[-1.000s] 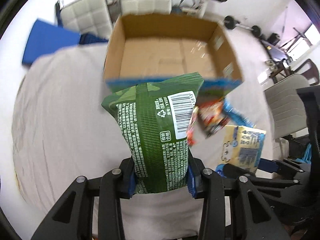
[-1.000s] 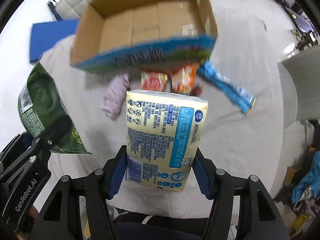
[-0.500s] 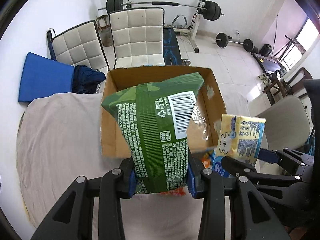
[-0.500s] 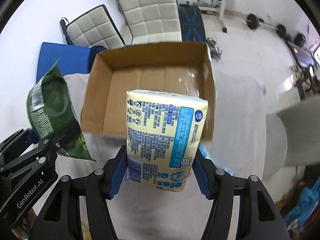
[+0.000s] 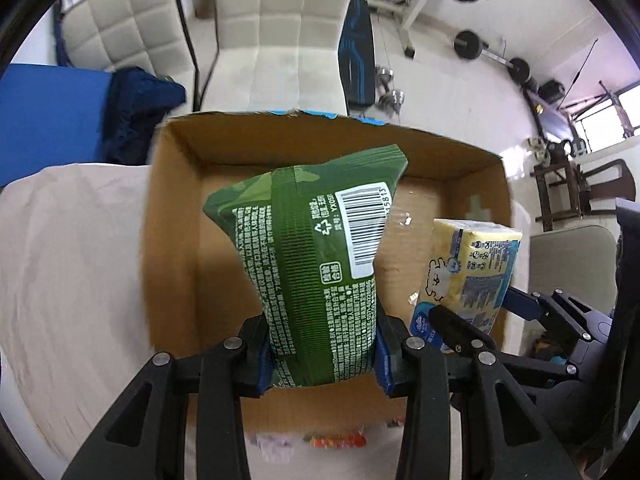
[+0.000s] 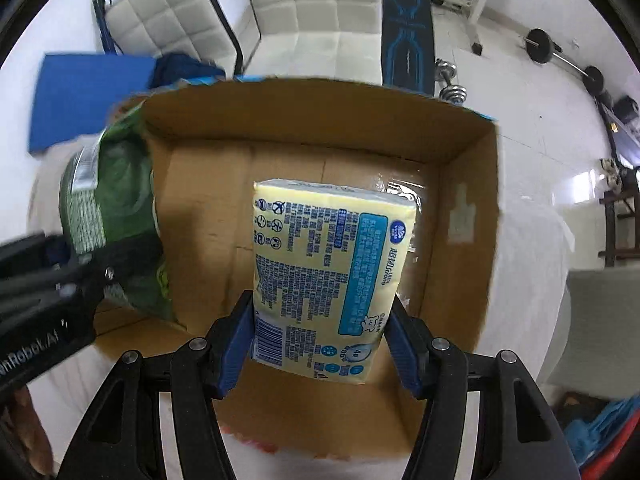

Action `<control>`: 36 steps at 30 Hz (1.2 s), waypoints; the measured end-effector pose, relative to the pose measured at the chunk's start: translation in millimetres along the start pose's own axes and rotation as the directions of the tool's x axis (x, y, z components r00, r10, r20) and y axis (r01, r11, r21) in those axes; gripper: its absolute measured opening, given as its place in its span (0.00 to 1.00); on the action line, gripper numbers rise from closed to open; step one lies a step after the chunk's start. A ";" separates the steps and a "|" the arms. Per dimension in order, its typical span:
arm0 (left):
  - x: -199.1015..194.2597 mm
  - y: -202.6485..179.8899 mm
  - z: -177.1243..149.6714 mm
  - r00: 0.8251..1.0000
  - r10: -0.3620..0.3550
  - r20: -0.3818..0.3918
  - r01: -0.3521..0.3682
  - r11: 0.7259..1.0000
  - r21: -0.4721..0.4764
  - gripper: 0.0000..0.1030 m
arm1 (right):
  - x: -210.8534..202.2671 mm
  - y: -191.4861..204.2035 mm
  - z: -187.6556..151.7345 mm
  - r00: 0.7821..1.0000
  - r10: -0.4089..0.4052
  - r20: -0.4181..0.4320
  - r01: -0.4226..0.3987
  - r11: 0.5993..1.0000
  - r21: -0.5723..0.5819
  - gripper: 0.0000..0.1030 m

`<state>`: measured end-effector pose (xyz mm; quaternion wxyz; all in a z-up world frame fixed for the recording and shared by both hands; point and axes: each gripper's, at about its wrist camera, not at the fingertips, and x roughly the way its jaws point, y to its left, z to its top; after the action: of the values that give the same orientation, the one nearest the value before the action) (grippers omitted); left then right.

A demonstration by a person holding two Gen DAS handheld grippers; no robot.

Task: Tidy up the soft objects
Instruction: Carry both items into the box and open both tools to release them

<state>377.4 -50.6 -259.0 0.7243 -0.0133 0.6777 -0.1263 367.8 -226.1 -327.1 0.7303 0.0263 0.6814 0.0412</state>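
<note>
Both packs have swung in over the cardboard box [image 6: 460,184] filling mid-frame, the left claw [image 5: 322,354] still clamping the green bag [image 5: 316,264] and the right claw [image 6: 320,344] the yellow tissue pack [image 6: 324,272], so 2 drops look close.

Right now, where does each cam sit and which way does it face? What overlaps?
Left wrist: rides the left gripper, looking forward and down into the cardboard box; own jaws shut on the green snack bag; right gripper shows at right.
Right wrist: rides the right gripper, facing the same box; own jaws shut on the yellow tissue pack; left gripper shows at left.
Shared: box, green snack bag, yellow tissue pack, white chairs behind.
</note>
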 end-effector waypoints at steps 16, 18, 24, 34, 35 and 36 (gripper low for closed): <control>98.9 -25.3 57.4 0.983 0.021 -0.182 -0.001 0.994 0.112 0.36 | 57.4 -4.3 31.0 0.996 -0.033 -0.088 0.035 0.999 0.017 0.65; 102.4 -26.8 57.5 0.980 0.031 -0.197 -0.009 0.994 0.109 0.36 | 57.8 -1.7 28.0 0.994 -0.034 -0.102 0.035 0.999 0.011 0.65; 98.7 -28.4 56.0 0.983 0.039 -0.177 -0.024 0.996 0.086 0.49 | 35.5 7.7 13.5 0.993 -0.051 -0.107 0.052 0.999 0.008 0.76; 48.8 -6.4 29.7 0.997 0.077 -0.031 -0.076 0.997 0.025 0.84 | 4.8 2.2 -23.9 0.995 -0.046 -0.091 0.053 0.996 0.078 1.00; 42.4 -4.1 25.0 0.997 0.082 -0.009 -0.082 0.996 0.018 0.89 | -0.9 3.8 -31.5 0.996 -0.042 -0.078 0.049 0.995 0.088 1.00; 35.1 -1.9 19.6 0.996 0.092 0.019 -0.092 0.996 0.009 0.89 | -5.2 5.5 -37.4 0.997 -0.039 -0.064 0.044 0.995 0.090 1.00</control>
<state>398.1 -62.4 -291.4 0.7357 0.0203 0.6702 -0.0959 330.0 -221.8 -324.1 0.7074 0.0444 0.7054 -0.0046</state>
